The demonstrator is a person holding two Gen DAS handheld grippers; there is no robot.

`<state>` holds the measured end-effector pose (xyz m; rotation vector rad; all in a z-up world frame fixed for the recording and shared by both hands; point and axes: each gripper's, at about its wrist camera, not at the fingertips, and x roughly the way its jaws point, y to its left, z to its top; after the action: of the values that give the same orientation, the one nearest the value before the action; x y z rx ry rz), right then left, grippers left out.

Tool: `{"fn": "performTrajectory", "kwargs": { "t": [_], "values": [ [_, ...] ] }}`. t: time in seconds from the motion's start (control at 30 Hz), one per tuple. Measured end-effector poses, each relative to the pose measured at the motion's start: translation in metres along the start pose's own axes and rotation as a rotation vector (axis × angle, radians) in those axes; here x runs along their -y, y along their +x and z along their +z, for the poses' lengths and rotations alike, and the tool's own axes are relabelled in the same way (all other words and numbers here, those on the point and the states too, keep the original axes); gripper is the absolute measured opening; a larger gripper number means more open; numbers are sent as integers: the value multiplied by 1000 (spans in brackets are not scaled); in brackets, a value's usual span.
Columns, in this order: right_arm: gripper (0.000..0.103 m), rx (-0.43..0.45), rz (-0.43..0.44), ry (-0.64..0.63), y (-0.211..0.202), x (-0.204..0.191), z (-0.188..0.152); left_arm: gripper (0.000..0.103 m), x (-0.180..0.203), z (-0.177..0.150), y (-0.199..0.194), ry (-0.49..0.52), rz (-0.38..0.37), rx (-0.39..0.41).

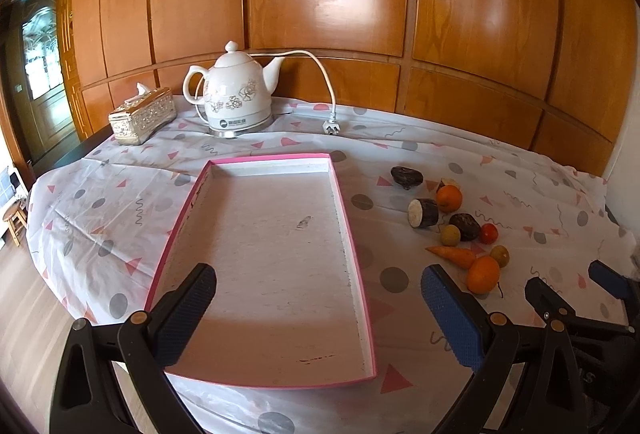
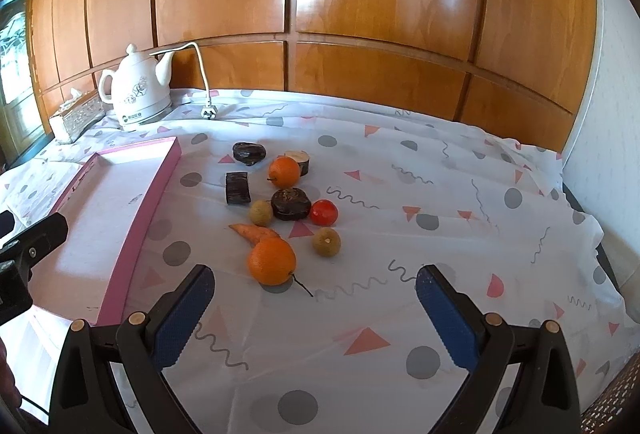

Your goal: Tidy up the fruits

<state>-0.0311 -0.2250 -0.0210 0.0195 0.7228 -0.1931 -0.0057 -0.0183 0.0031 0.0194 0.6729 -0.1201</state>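
Tray (image 1: 276,254) lies flat on desk (image 1: 100,202). Kettle (image 1: 236,94) behind tray, tissue box (image 1: 142,116) left of kettle, plug (image 1: 332,129) right of kettle. Fruit pile (image 2: 280,210) right of tray, apart from it; nearest orange (image 2: 272,261) touching carrot (image 2: 256,233).

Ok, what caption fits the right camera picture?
Open right claw hovers near an orange, beside a pink tray.

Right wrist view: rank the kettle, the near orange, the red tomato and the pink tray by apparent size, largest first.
1. pink tray
2. kettle, though it stands farthest back
3. near orange, closest to the camera
4. red tomato
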Motion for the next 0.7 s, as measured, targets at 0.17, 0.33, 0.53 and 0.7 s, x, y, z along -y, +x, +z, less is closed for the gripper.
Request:
{"fn": "performTrajectory", "kwargs": {
  "t": [0.17, 0.33, 0.53, 0.7],
  "values": [
    [102, -15, -1, 10, 4, 5, -1, 103, 6, -1, 0, 30, 4, 2],
    [102, -47, -6, 56, 12, 21, -2, 103, 7, 1, -1, 29, -72, 4],
    [102, -93, -59, 143, 20, 56, -11, 103, 22, 11, 5, 89, -206, -11],
    [102, -133, -102, 204, 25, 83, -23, 103, 46, 21, 18, 165, -301, -53]
  ]
}}
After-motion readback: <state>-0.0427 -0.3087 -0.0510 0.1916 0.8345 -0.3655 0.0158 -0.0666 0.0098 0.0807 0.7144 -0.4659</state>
